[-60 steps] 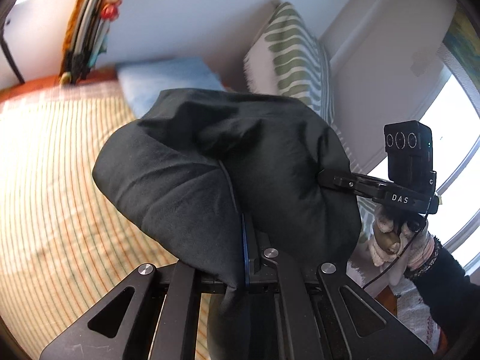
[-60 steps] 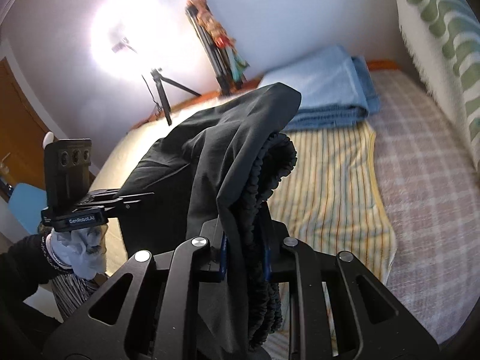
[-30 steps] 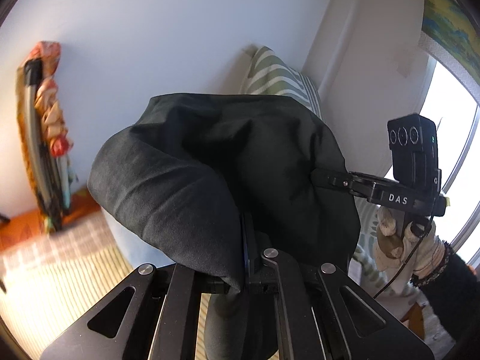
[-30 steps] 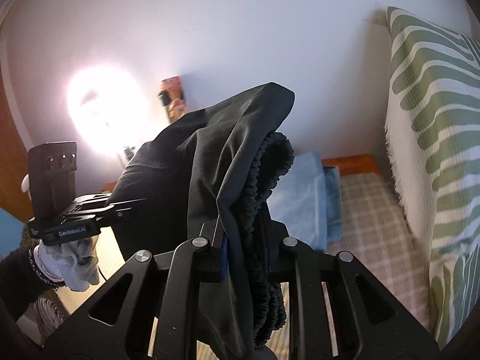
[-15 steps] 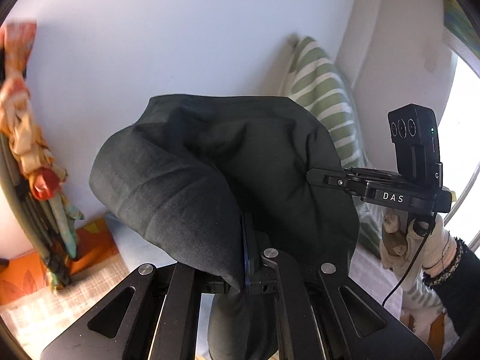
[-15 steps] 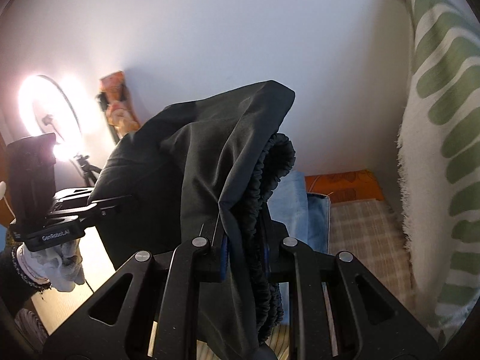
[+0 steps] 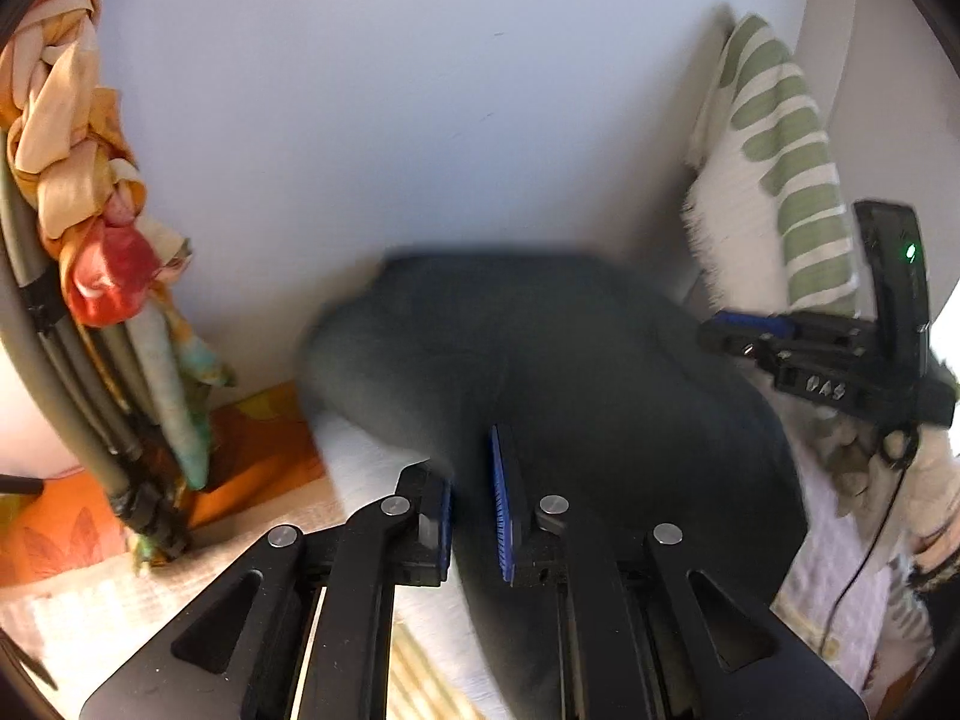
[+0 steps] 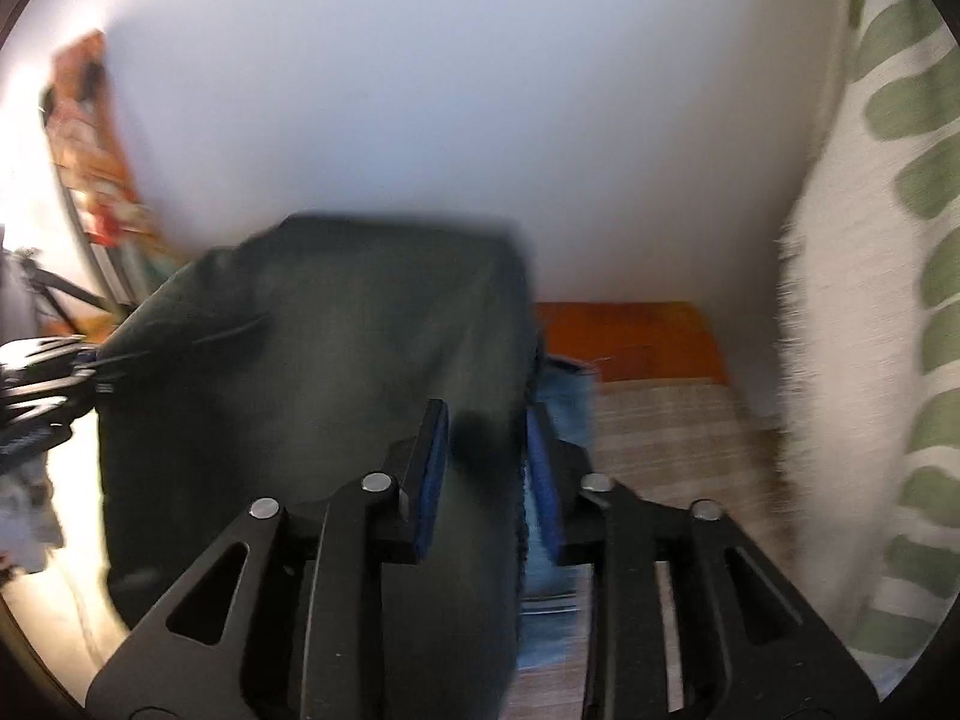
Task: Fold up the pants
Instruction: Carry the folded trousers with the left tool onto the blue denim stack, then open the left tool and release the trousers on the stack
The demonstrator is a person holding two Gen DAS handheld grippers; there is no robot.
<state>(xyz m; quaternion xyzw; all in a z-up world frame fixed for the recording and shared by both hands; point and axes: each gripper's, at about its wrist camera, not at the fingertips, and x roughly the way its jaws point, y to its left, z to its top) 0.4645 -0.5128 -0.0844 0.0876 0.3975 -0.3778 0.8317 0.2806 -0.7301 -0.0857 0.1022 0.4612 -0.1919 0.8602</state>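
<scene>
Both tongs gape around blurred black pants; only the right view shows a blue towel.

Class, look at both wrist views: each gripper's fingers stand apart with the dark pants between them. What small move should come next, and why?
Probably draw both grippers back from the cloth. The left gripper and right gripper stand open, blue pads apart, and the dark pants appear blurred, seemingly dropping toward the bed, so nothing remains gripped. Then regrip for the fold.
</scene>
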